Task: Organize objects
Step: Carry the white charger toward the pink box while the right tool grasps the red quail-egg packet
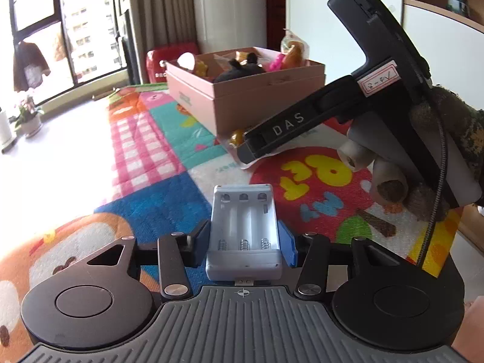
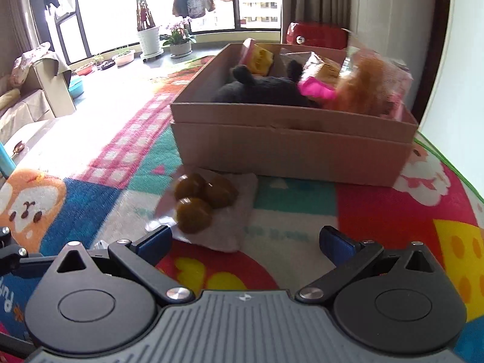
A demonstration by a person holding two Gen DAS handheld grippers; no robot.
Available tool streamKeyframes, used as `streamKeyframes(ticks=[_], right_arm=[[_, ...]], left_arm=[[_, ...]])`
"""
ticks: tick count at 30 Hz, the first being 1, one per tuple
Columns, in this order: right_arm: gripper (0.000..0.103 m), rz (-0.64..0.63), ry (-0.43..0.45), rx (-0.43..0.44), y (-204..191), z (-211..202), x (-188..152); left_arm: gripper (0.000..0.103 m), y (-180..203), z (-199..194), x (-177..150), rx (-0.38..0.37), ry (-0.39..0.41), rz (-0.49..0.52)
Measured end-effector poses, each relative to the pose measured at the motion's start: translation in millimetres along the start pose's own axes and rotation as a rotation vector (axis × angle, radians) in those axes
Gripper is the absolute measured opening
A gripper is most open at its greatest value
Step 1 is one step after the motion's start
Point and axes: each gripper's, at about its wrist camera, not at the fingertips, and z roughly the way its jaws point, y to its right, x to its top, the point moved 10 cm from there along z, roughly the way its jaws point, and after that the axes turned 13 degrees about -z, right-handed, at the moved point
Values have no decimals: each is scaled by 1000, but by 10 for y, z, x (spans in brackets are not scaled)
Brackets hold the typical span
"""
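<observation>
**Battery holder clamped, box already filling**

Clamped between the blue pads of the left gripper (image 1: 244, 242): one white battery holder (image 1: 244, 230), three empty slots facing up, long axis pointing straight ahead toward the cardboard box (image 1: 260, 103). Inside the box: a black plush (image 2: 266, 89), a pink item, an orange toy, a yellow piece. Right gripper (image 2: 245, 239) spread wide over the colourful mat (image 2: 378, 205), holding nothing. Just ahead, one clear packet (image 2: 208, 208) with three brown rounds.
</observation>
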Motion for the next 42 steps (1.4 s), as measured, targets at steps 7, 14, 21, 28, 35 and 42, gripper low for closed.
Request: streamKeyframes(ticks=[7, 14, 21, 28, 35, 42], right_arm=[[103, -93, 1, -37, -322, 308, 309], [84, -162, 17, 31, -337, 61, 153], [82, -188, 25, 24, -283, -281, -160], [81, -163, 73, 26, -311, -621, -190], [60, -144, 157, -6, -182, -1158, -166], [61, -105, 198, -37, 17, -1293, -323]], left_arm=[[52, -260, -89, -19, 10, 30, -55], [52, -411, -136, -19, -2, 44, -104], [52, -394, -135, -26, 13, 46, -95], [52, -374, -149, 38, 21, 34, -140], [52, -169, -375, 681, -42, 156, -176], [52, 58, -489, 1203, -47, 256, -218]])
